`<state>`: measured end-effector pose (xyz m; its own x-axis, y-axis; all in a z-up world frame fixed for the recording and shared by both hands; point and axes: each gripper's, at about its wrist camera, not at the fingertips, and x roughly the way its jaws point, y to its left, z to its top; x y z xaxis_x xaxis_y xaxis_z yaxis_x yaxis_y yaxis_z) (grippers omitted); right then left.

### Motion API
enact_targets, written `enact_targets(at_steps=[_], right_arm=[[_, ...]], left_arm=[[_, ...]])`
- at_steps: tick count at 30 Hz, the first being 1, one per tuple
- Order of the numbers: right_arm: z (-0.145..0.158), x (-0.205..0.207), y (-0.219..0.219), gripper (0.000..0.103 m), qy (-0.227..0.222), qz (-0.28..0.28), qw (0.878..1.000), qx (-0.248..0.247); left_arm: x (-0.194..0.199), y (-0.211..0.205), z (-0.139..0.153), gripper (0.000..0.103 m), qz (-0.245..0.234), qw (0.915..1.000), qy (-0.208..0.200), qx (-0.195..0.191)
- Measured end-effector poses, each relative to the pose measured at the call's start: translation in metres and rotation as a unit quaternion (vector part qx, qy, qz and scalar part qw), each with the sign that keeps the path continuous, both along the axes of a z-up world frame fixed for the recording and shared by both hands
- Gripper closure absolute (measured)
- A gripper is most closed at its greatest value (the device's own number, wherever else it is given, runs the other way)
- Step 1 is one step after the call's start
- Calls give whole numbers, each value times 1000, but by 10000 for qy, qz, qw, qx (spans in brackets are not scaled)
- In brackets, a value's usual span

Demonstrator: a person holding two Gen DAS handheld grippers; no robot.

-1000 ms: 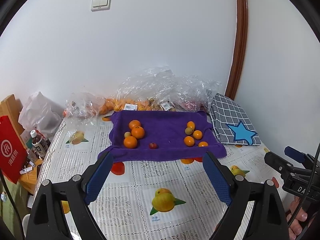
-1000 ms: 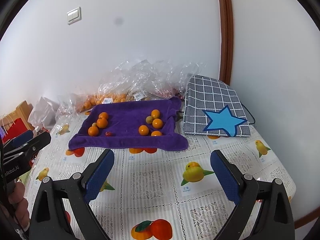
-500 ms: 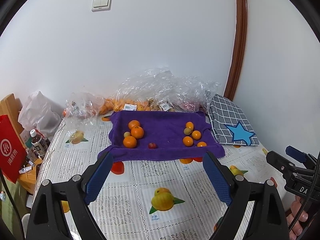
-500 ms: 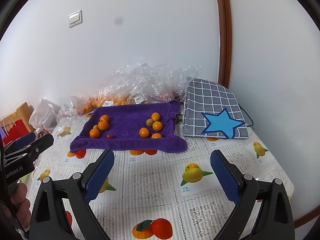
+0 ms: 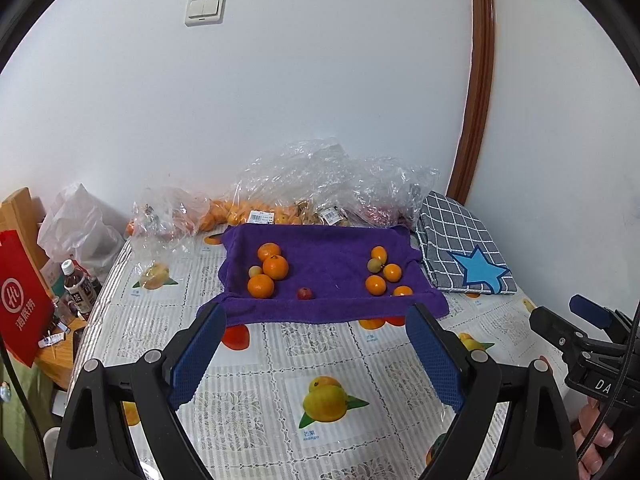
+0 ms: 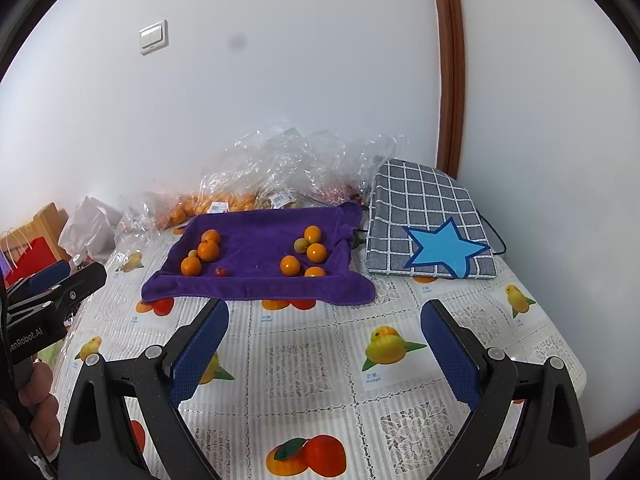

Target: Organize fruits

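On purple towel, two fruit clusters.

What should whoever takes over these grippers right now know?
Left gripper: open, empty, short of the purple towel.
Right gripper: open, empty, also short of it.
Fruit lies on the towel in a left cluster and a right cluster, both mixing oranges with a pale fruit; a small red fruit lies alone between them.
Done: nothing gripped yet.
Left: all the sorting.
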<state>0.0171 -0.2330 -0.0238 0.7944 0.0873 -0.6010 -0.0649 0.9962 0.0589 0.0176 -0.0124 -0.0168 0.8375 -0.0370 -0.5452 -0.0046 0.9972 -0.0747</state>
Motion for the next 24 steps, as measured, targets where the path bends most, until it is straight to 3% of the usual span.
enact_targets(at_steps=[24], right_arm=[[2,-1,3,7,-2,9,10000,-8]], left_arm=[[0,1,1,12,21,10000,2,0]])
